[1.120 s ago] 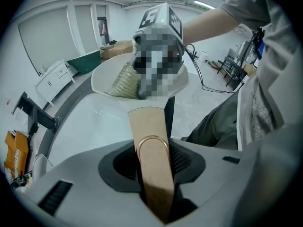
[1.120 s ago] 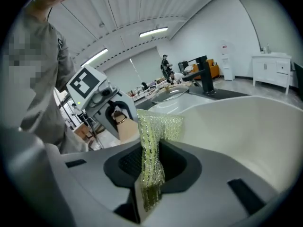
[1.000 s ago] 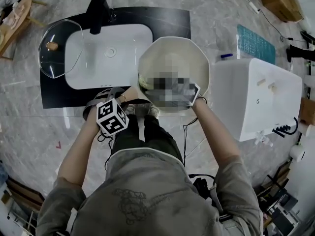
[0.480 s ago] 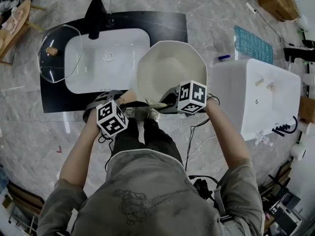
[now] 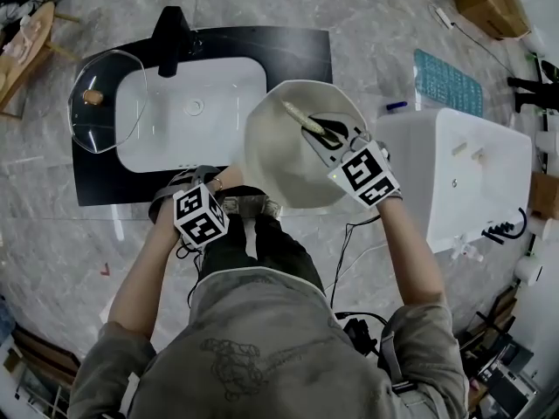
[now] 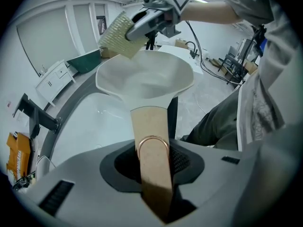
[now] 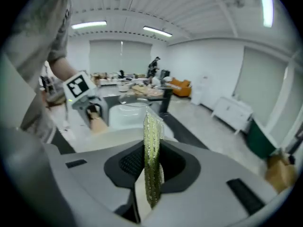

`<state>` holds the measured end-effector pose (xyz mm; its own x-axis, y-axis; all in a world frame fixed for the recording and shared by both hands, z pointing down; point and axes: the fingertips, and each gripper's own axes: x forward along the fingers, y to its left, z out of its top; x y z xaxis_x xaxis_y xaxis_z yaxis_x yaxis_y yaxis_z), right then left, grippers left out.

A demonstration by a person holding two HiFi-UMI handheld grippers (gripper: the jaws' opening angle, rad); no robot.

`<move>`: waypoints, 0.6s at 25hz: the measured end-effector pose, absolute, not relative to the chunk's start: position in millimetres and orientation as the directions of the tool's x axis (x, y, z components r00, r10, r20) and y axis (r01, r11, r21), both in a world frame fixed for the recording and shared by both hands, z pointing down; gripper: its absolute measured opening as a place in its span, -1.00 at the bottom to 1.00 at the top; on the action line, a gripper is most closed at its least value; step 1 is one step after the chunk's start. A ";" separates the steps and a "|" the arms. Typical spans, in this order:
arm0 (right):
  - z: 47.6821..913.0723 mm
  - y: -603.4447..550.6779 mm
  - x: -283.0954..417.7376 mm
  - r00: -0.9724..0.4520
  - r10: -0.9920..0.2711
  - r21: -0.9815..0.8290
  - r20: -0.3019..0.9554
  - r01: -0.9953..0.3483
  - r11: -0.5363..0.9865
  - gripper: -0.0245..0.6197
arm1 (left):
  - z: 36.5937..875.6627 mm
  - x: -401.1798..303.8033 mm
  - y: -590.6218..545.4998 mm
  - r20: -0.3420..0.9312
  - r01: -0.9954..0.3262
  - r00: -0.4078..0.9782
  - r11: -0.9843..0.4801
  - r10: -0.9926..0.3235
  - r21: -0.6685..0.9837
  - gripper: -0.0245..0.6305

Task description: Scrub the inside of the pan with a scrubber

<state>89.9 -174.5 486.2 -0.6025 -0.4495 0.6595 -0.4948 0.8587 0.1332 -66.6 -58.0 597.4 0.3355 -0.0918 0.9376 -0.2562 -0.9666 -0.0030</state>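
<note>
Scrubbing goes best with firm round rubs all over the inside of the cream eight-sided pan [image 5: 279, 160], kept still. Right hand-held gripper [image 5: 327, 132] is clamped on the flat yellow-green scrubber [image 7: 151, 141], just over the pan. Left hand-held gripper [image 6: 152, 164], its jaws just squeezed tighter, is clamped on the pan's wooden handle [image 6: 150, 124], beside the white sink [image 5: 140, 138]. Inside, the pan looks smooth and pale.
</note>
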 end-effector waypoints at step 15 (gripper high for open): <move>568.6 -237.3 106.8 -0.195 -0.791 0.527 0.580 -0.650 0.547 -0.64 | 597.2 -66.6 -59.3 0.932 -0.245 0.353 -0.969 -0.080 0.010 -0.52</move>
